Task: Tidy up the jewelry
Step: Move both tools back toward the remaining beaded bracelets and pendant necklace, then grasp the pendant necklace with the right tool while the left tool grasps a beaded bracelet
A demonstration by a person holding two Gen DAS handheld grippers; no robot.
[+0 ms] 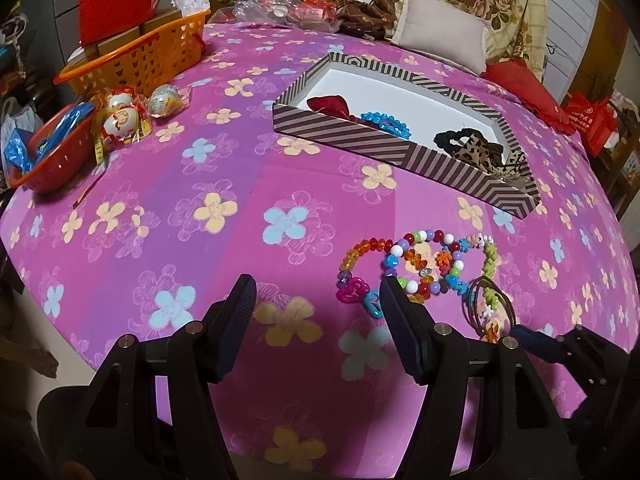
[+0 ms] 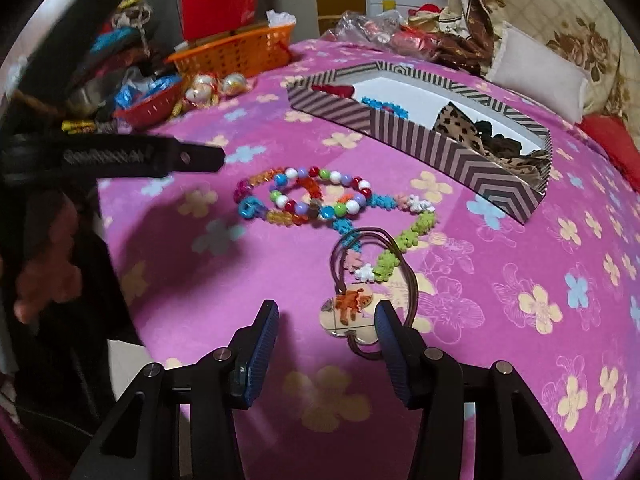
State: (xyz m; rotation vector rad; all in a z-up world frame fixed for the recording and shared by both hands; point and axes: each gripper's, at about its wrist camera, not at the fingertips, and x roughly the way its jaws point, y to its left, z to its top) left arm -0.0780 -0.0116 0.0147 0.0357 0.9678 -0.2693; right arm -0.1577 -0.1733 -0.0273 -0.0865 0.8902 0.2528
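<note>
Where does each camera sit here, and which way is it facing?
Left wrist: on the left gripper, low over the pink flowered bedsheet, facing the striped cardboard box; its own open fingers show, the right gripper's tip at the right edge.
Right wrist: on the right gripper, open around the heart-shaped pendant on a brown cord; the left gripper crosses at left.
Shared: box, sheet, the pile of colourful bead bracelets, orange plastic basket.

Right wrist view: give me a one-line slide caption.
Open right gripper approaches a brown cord necklace beside tangled bead bracelets, striped box beyond.
</note>
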